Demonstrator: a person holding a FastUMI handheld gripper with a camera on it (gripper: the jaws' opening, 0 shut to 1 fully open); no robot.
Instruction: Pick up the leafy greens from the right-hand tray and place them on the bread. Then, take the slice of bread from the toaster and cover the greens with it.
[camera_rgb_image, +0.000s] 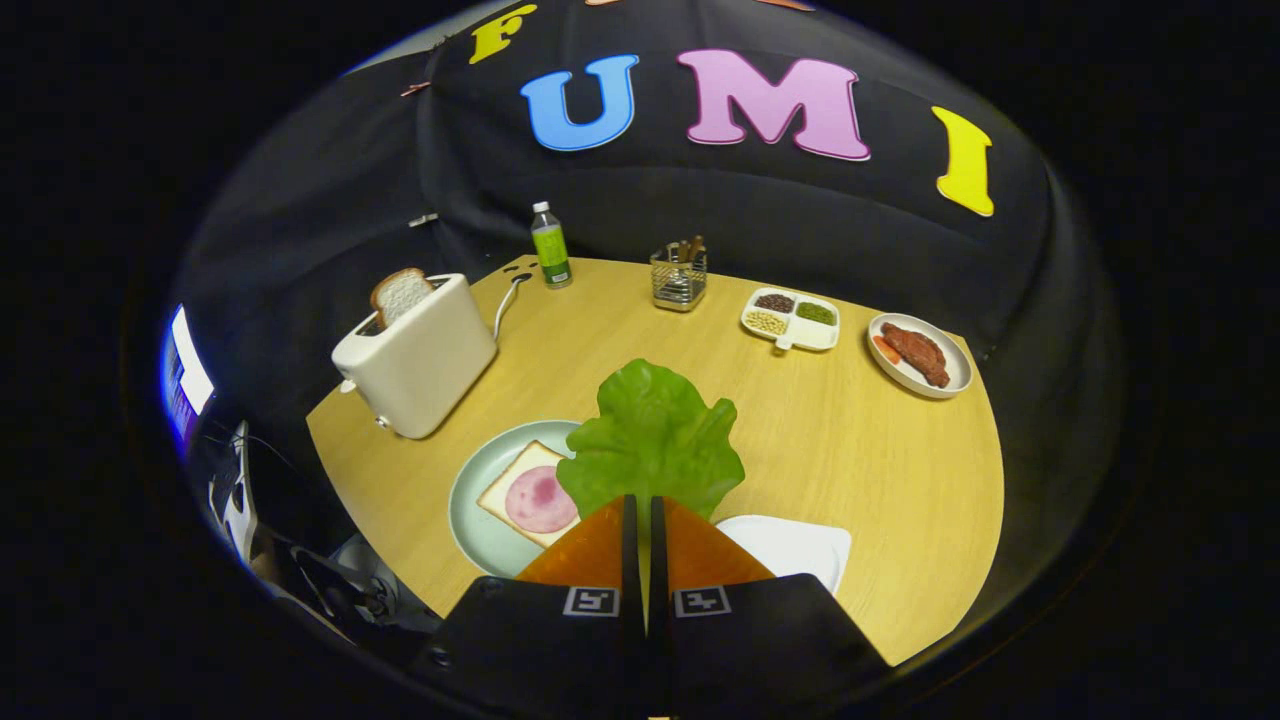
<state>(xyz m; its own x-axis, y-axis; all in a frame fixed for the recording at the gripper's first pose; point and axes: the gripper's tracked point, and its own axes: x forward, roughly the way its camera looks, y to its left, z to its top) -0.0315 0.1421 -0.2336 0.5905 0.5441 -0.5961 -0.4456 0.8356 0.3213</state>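
Note:
My gripper (645, 500) is shut on a green lettuce leaf (652, 440), which stands up from the fingertips above the table. Just left of the fingers lies a pale green plate (478, 500) with a slice of bread (520, 475) topped by a round pink slice of ham (540, 498). The leaf hides the plate's right rim. A white tray (795, 548) lies bare just right of the fingers. Beyond the plate, at the table's left, a white toaster (420, 360) holds a slice of bread (400, 293) sticking up from its slot.
At the far side of the wooden table (880, 470) stand a green-labelled bottle (550, 245), a wire holder with utensils (679, 275), a divided white dish of beans (790, 318) and a plate of meat (920, 355). The toaster's cord (505, 300) trails behind it.

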